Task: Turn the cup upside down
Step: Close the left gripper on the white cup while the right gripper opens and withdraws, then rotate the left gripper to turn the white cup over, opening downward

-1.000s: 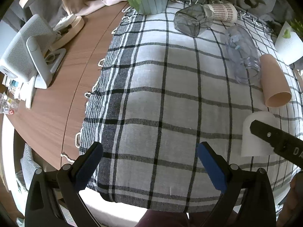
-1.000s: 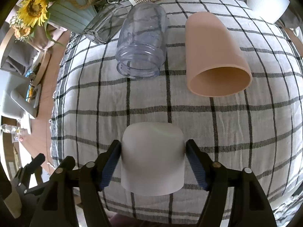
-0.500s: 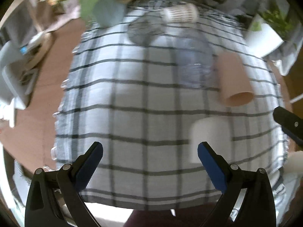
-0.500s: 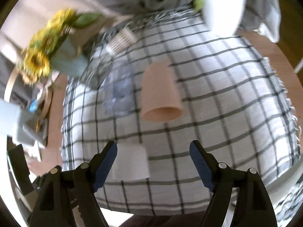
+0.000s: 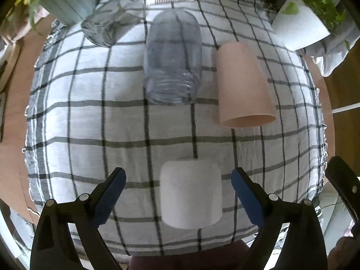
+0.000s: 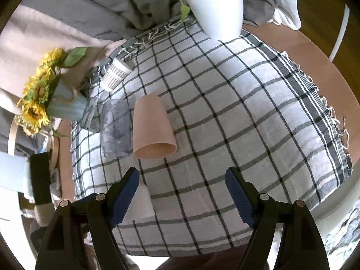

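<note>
Currently the left gripper [image 5: 177,180] sits wide open, low in frame, straddling the white cup [image 5: 190,194] standing mouth-down on the checked cloth [image 5: 90,117], no contact. The right gripper [image 6: 182,180] is also wide, empty, cup at its left finger [image 6: 124,194].

Both grippers hang apart over the worktop [image 6: 270,112]. The left gripper [image 5: 178,175] has its jaws spread wide, and the right gripper [image 6: 182,175] is spread too, gripping nothing.

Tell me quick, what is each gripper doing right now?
Left gripper: open, straddling the white cup, not gripping.
Right gripper: open, holding nothing.
</note>
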